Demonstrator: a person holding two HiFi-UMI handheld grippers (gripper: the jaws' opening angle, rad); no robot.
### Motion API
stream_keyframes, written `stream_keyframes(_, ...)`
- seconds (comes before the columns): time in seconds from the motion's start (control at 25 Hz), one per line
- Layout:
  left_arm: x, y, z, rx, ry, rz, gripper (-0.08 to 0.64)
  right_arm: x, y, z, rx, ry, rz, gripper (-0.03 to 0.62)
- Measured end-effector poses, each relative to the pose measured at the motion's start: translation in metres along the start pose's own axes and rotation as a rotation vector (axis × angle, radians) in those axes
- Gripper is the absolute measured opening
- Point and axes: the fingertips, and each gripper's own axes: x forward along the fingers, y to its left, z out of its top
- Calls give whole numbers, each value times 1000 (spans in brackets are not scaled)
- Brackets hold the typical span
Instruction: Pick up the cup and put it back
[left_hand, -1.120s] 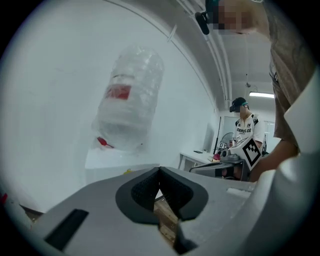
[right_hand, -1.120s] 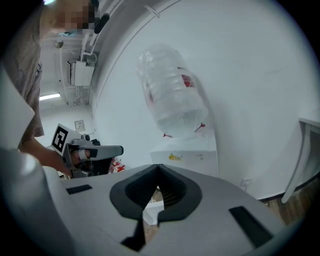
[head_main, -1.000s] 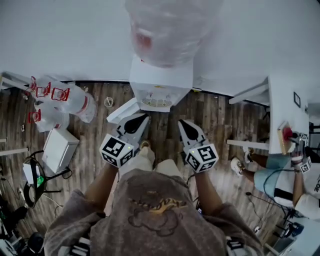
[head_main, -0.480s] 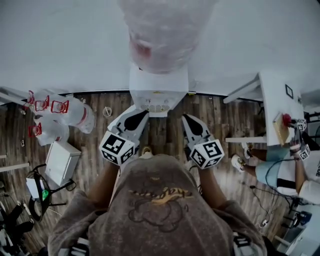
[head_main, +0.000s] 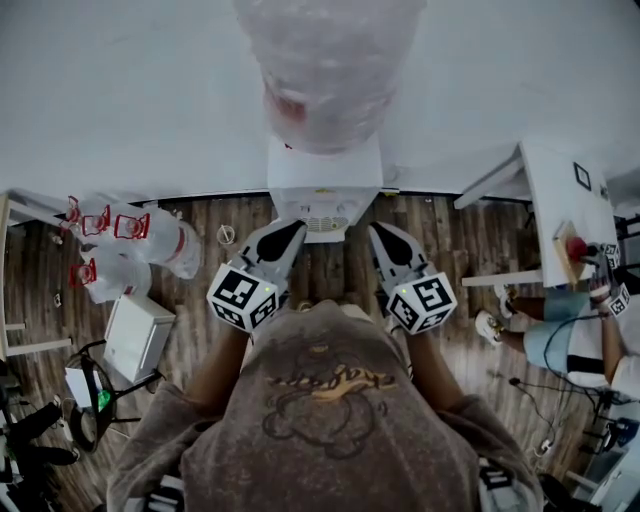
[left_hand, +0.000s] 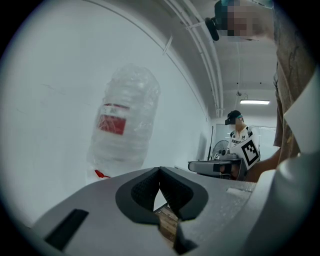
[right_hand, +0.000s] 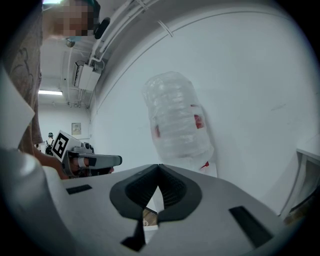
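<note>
One small round thing (head_main: 228, 234) lies on the wooden floor (head_main: 330, 268), at 9 o'clock of the water dispenser's foot. It is too small to tell whether it is the cup. The water dispenser (head_main: 325, 182) stands against the wall at 12 o'clock of the person, with a wrapped bottle (head_main: 325, 70) on top. The left gripper (head_main: 292, 228) and the right gripper (head_main: 377, 232) are held side by side before it, at 7 and 5 o'clock of its base. Each has its jaws pressed together on nothing. Spare bottles (head_main: 140, 235) lie at 9 o'clock, a white box (head_main: 140, 335) at 8 o'clock and a white table (head_main: 560, 195) at 3 o'clock.
</note>
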Motion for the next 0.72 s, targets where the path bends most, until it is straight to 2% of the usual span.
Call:
stream_keyframes(0.2,-1,-4,5,-6,-18,22,3,-5,4,5,-33,9,37,3)
stream_keyframes(0.44,3,0,-5,26,-28,51,3,-7,-10,-4,-43,10,29,2)
stream_keyframes(0.72,0,6,-14,22,-29,102,3,2,-19,-10,-32,8,50,2)
